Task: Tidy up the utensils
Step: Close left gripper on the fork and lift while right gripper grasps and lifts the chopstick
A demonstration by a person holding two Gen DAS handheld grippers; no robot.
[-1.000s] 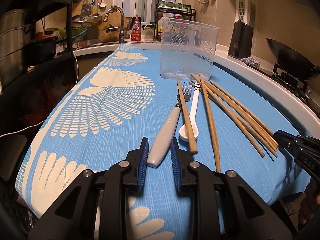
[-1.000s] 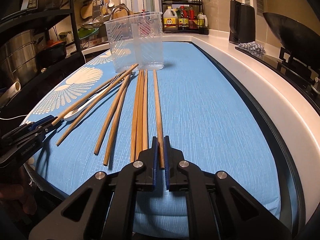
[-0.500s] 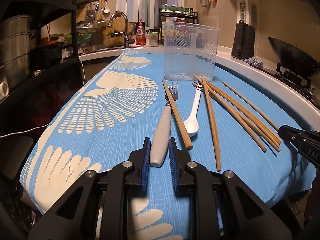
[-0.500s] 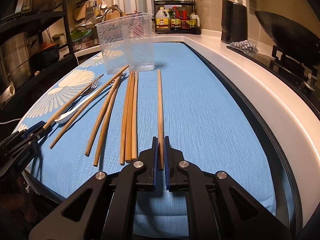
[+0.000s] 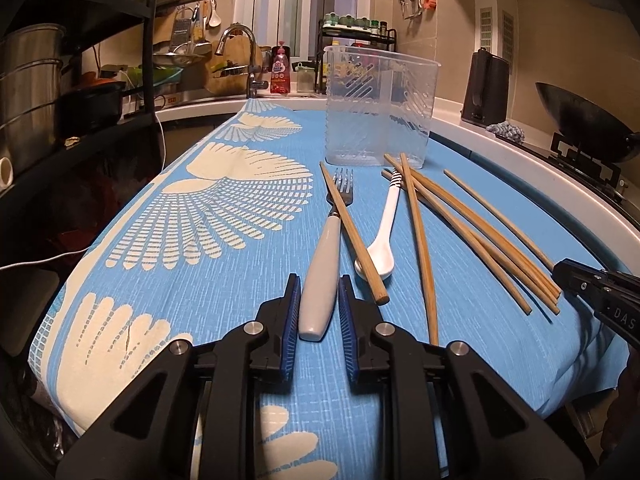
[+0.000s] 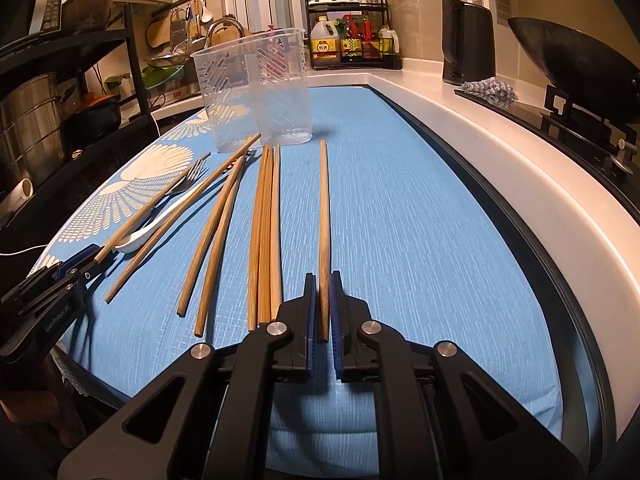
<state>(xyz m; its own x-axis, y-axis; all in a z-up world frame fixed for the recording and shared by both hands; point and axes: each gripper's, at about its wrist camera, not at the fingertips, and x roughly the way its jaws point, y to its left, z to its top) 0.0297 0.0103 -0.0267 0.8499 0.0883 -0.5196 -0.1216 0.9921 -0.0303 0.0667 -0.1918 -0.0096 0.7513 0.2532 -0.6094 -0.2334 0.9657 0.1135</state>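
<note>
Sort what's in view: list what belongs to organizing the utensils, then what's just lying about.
Job:
fork, in the left tongs
single chopstick, in the right tongs
loose chopsticks
white spoon
clear holder

Lying about:
wok
kettle
sauce bottles
faucet

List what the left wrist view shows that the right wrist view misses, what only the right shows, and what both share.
Only the left wrist view: the fork's white handle between the left gripper's pads, the cloth's cream fan print up close, and a red bottle by the tap.

Only the right wrist view: one chopstick clamped in the right gripper, and oil bottles on the rack.

Both: the clear holder, still empty, the white spoon, loose chopsticks, kettle and wok.
</note>
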